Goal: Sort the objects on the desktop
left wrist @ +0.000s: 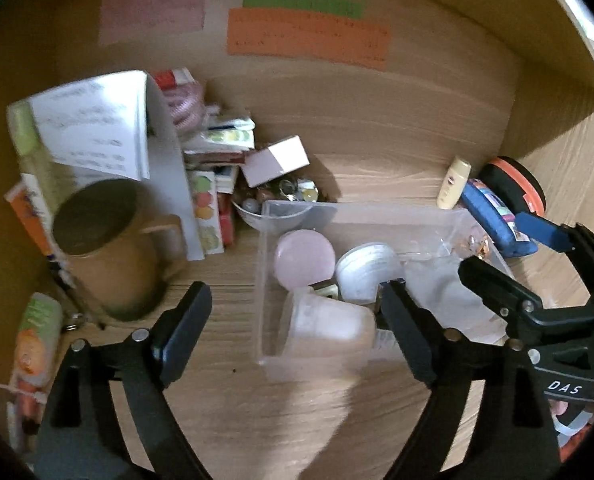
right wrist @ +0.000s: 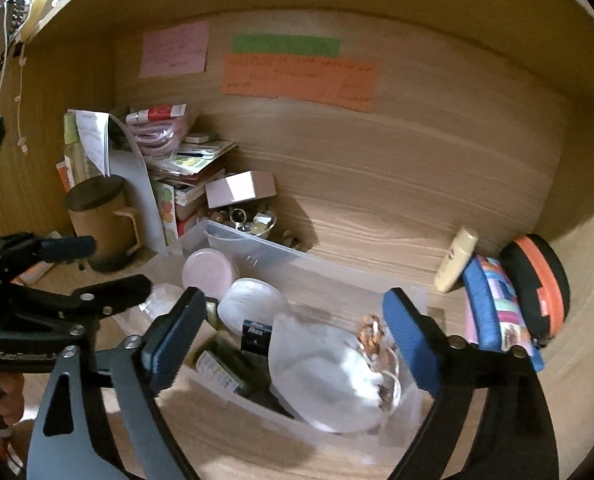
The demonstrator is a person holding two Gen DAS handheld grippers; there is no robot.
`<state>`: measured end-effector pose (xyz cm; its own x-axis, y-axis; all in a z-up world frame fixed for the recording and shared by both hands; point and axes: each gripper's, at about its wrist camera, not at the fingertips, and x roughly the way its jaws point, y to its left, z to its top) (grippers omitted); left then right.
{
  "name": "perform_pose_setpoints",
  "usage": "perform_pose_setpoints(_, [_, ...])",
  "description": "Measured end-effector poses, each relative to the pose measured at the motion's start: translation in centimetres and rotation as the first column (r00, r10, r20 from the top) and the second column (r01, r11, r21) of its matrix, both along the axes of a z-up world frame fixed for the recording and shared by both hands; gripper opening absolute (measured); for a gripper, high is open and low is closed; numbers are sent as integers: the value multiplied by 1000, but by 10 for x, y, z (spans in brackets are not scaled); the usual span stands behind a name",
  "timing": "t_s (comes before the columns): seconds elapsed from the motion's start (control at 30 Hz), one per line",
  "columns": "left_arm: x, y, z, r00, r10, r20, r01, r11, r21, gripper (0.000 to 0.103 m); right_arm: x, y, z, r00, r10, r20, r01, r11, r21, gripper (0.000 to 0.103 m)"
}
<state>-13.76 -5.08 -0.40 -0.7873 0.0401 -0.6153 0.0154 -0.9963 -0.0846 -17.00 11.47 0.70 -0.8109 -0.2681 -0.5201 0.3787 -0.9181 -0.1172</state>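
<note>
Wooden desk point(left wrist: 397, 152) in an alcove; pink, green and orange notes point(right wrist: 297, 76) on the back wall. At back left, a brown mug point(left wrist: 109, 248) stands before stacked papers and boxes point(left wrist: 213, 168). At right, a cream tube point(left wrist: 453, 178), blue pouch point(right wrist: 493, 304) and orange-black case point(right wrist: 537, 284) lean together. A clear bin point(left wrist: 265, 280) sits centre, long axis across the desk, holding a pink lid point(left wrist: 304, 258), white lid point(left wrist: 367, 270), frosted cup point(left wrist: 329, 324) lying on its side and white bag point(right wrist: 321, 372). Left gripper point(left wrist: 297, 308): jaws wide apart, empty, over the bin's left end. Right gripper point(right wrist: 293, 312): jaws apart, empty, over the bag.
</note>
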Motion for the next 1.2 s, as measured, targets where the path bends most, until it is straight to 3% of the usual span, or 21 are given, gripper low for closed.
perform_pose_setpoints(0.17, [24,0,13,998,29,-48,-29,999,-18,95,17,8,6,999,-36,-34,35,999,-9,103])
perform_pose_setpoints(0.53, [70,16,25,991,88,-103,-94,994,-54,97,60,29,13,997,-48,-60,46,998,-40,103])
perform_pose_setpoints(0.73, [93,27,22,986,121,-111,-130,989,-71,97,90,46,17,997,-3,-83,-5,995,-98,103])
perform_pose_setpoints(0.83, [103,31,19,986,114,-120,-121,991,-58,102,102,51,18,996,0,-88,-10,994,-112,103])
perform_pose_setpoints(1.2, [118,49,10,988,93,-122,-103,992,-80,102,128,64,17,994,-14,-110,1,993,-119,103])
